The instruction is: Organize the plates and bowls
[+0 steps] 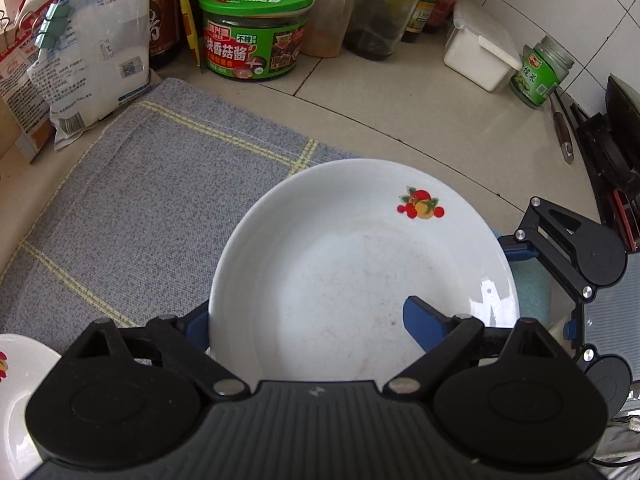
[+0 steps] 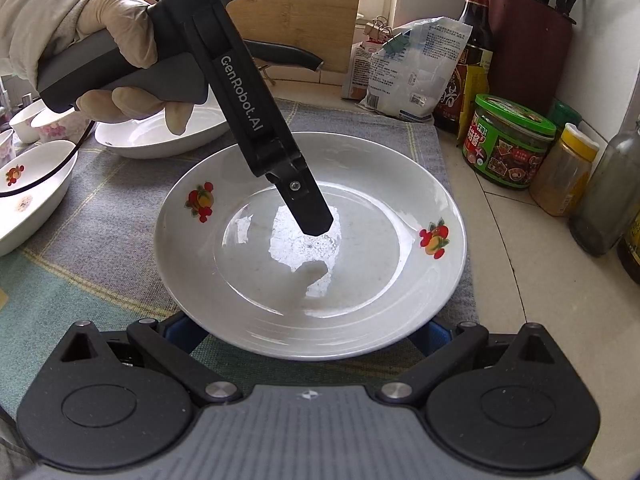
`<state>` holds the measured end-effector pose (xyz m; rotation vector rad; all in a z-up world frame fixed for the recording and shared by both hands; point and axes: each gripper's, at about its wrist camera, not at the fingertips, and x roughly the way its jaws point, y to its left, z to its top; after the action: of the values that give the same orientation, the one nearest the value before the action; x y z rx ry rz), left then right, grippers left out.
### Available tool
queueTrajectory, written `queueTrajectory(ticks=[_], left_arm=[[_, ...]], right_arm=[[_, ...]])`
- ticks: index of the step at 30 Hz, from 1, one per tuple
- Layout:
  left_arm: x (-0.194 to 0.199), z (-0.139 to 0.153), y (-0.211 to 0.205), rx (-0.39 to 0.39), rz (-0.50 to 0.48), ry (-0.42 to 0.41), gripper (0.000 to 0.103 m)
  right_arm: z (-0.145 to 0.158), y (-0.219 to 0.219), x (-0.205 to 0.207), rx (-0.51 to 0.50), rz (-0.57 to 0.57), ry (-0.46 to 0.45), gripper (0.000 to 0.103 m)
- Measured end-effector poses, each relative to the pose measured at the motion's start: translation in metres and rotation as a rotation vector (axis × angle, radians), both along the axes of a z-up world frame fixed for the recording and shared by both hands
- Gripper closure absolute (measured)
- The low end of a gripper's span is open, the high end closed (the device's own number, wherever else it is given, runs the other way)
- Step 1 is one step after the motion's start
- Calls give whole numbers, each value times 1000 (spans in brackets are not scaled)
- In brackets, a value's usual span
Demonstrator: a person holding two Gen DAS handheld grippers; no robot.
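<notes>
The plate (image 2: 310,248) sits on the cloth (image 2: 120,216). More bowls (image 2: 160,136) lie on the cloth to its far left. Jars (image 2: 508,144) and bottles (image 2: 472,48) stand to its right.
</notes>
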<state>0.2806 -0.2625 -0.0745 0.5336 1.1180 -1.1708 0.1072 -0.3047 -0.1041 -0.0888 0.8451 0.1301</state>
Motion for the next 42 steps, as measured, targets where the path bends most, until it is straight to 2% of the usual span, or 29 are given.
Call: queueTrajectory(ticks=[16,22,27,33,37,42], left_arm=[[0,-6,-2,-4,-3,-42,8],[-4,6,12,-27,31,-81,8],[-14,24,33,-75,69,-136,8],[-50,42,67,-159,143,-236,7],[-89,48,86,-205,188,-312,5],[-130,48,106,-223,251,-326,5]], right_arm=[[-5,-1,3,22,-27,10,0],[1,-3,-8,38,-51,12,0],[5,3,-19,0,-70,28,0],[10,13,-36,-21,-93,6,0],[10,21,-40,-45,-111,-4,0],[13,32,-47,-45,-79,-18,0]])
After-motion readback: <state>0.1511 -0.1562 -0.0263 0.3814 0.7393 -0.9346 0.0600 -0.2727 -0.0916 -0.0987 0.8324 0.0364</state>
